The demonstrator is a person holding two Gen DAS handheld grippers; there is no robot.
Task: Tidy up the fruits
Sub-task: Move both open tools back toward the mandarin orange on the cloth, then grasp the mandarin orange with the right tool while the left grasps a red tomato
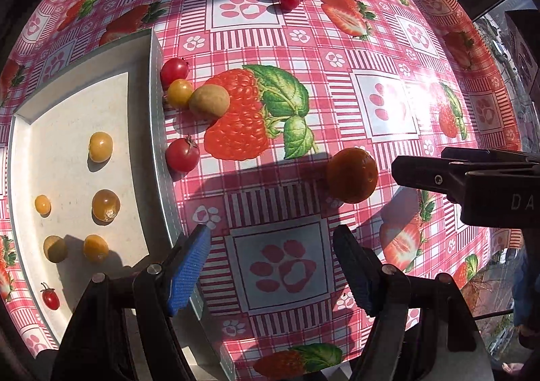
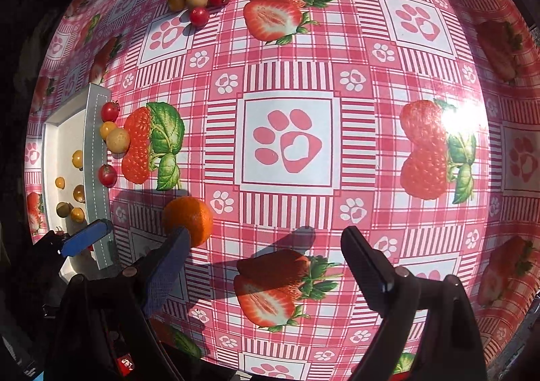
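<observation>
Strawberry-print tablecloth [image 2: 287, 77] — both tongs [image 1: 271, 263] [image 2: 261, 256] released, tangerine [image 2: 189, 220] beside tray [image 1: 158, 131] between them.

tablecloth [image 2: 290, 70]: pink plaid, strawberries, pawprints | tray [image 1: 67, 144]: white

Pink strawberry-and-paw-print tablecloth [image 2: 287, 77]

Two close, downward-tilted wrist views over the tablecloth [image 1: 303, 151], sharing tray [image 2: 96, 158] and tangerine [image 2: 189, 220].
</observation>
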